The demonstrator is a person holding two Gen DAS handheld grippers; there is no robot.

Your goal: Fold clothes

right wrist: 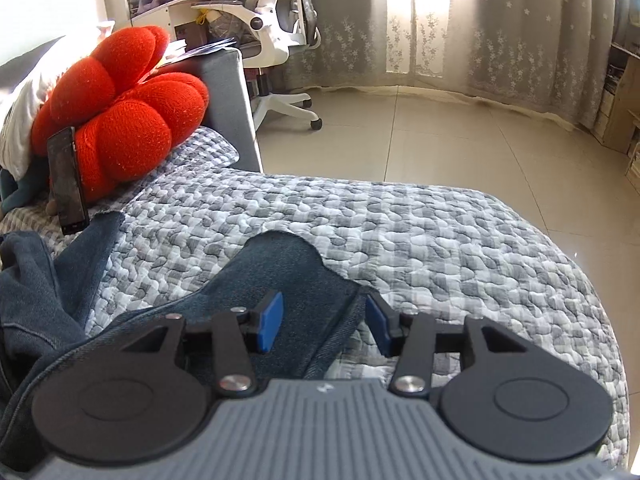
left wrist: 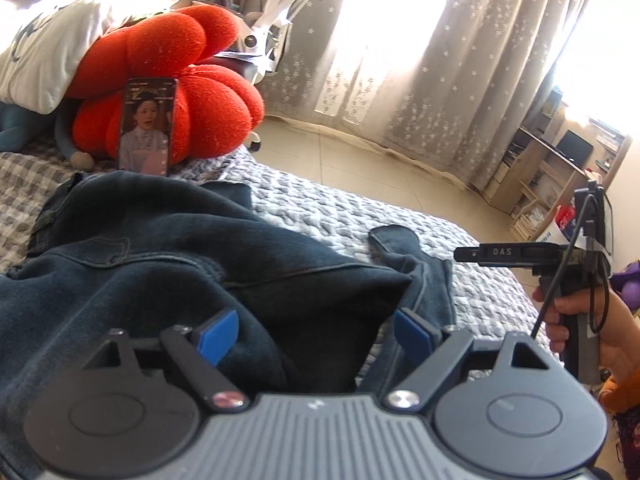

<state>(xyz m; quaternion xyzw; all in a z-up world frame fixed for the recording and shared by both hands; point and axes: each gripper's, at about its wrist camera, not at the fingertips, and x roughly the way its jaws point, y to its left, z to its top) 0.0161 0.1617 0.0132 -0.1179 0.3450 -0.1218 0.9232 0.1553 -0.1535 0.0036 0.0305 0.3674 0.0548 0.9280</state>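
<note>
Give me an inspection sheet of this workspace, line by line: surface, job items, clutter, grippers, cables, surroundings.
Surface: bed with a grey checked quilt, bare on its right part.
Job's things: dark denim garment, rumpled, not yet folded flat; one end of it reaches under the right gripper.
Clutter: phone with its screen lit, propped against a red cushion; white pillow behind.
Grippers: left gripper open over the denim; right gripper open over the garment's edge, gripping nothing.
Cables: black cable hanging from the right gripper's body.
Surroundings: white office chair, curtains lit from behind, tiled floor, wooden shelves.
</note>
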